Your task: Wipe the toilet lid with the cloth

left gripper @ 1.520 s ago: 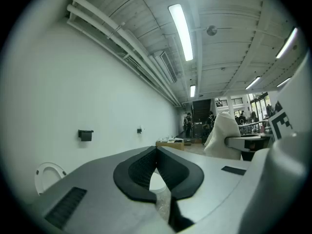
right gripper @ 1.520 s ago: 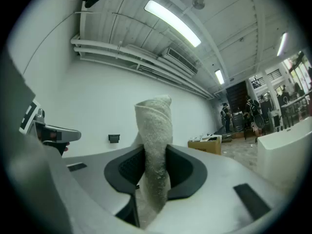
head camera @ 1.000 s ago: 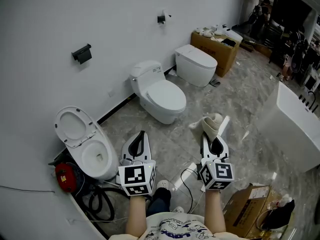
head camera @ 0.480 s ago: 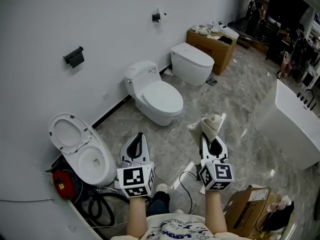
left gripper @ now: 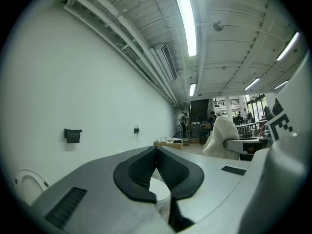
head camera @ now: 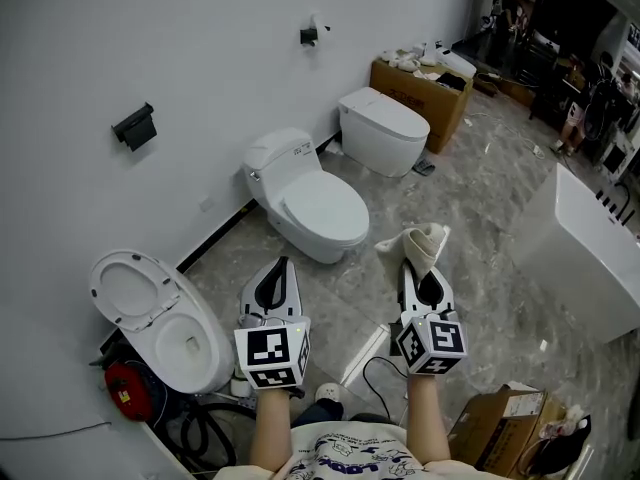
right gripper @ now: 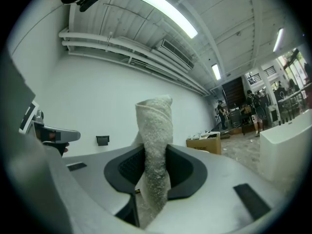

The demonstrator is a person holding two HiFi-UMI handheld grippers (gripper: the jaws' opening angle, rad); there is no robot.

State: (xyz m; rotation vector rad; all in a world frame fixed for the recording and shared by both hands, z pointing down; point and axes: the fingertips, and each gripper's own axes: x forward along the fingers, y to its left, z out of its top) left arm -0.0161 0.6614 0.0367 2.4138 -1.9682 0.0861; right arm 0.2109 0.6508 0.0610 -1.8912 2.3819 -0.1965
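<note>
One bathtub (head camera: 590, 258) stands at the right. Three toilets line the wall: an open toilet (head camera: 195, 346), a middle toilet (head camera: 275, 158) with its lid (head camera: 322, 208) down, and a far toilet (head camera: 383, 128). There are two boxes, a far box (head camera: 425, 96) and a near box (head camera: 495, 423). Of two claws, the left claw (head camera: 283, 265) is clenched on nothing. The right claw (head camera: 420, 271) grips the one cloth (head camera: 422, 243), held in the air right of the lid, not touching it.
</note>
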